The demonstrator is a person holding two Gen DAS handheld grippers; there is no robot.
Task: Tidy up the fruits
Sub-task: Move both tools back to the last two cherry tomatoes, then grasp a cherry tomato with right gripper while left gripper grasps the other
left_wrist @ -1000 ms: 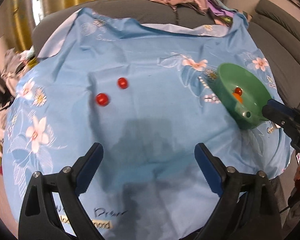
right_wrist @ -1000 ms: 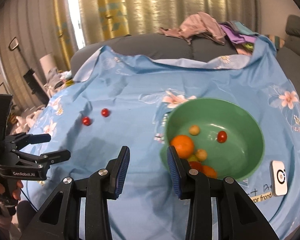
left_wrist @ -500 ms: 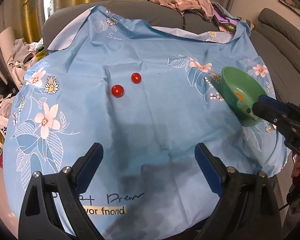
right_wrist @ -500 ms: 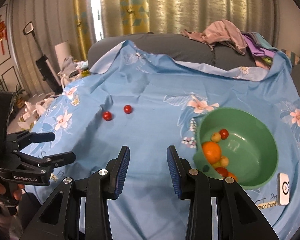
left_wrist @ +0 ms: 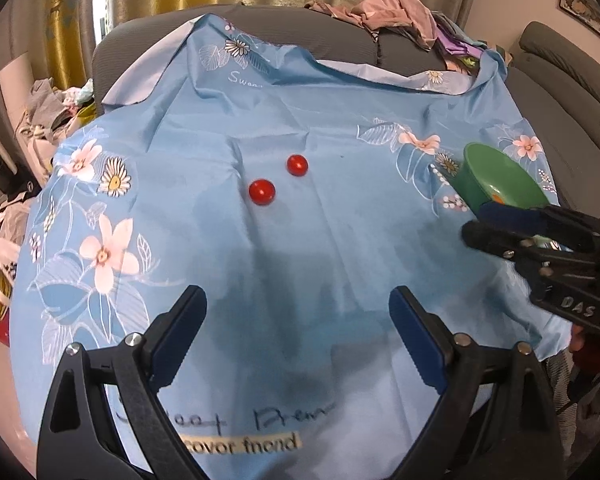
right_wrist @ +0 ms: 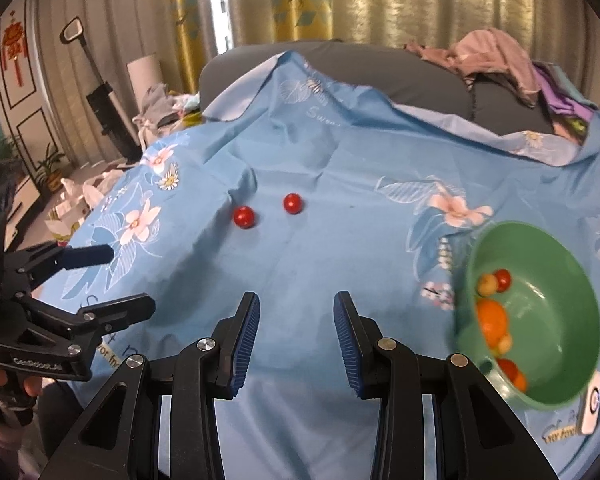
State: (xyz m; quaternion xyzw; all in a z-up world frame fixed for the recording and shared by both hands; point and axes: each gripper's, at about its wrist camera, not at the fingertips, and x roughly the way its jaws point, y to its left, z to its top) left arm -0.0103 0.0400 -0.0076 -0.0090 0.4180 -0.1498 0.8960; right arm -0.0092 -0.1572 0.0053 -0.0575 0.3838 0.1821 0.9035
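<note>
Two small red fruits lie side by side on the blue flowered cloth, a nearer left one [left_wrist: 262, 191] [right_wrist: 244, 216] and a farther right one [left_wrist: 297, 165] [right_wrist: 292, 203]. A green bowl [right_wrist: 576, 280] [left_wrist: 496, 176] stands at the right with an orange [right_wrist: 491, 319] and several small fruits in it. My left gripper [left_wrist: 296, 320] is open and empty, well short of the red fruits; it also shows in the right wrist view [right_wrist: 128, 280]. My right gripper [right_wrist: 296, 320] is open and empty, left of the bowl; it also shows in the left wrist view [left_wrist: 480, 224].
The cloth [left_wrist: 340, 248] covers a table in front of a grey sofa [left_wrist: 284, 36] with a heap of clothes [left_wrist: 396, 12]. A small white device [right_wrist: 591, 406] lies by the bowl. Clutter lies on the floor at the left [right_wrist: 80, 196].
Both grippers have drawn back and swung left. The red fruits now sit nearer the middle of both views and the bowl has slid to the right. Nothing was picked up.
</note>
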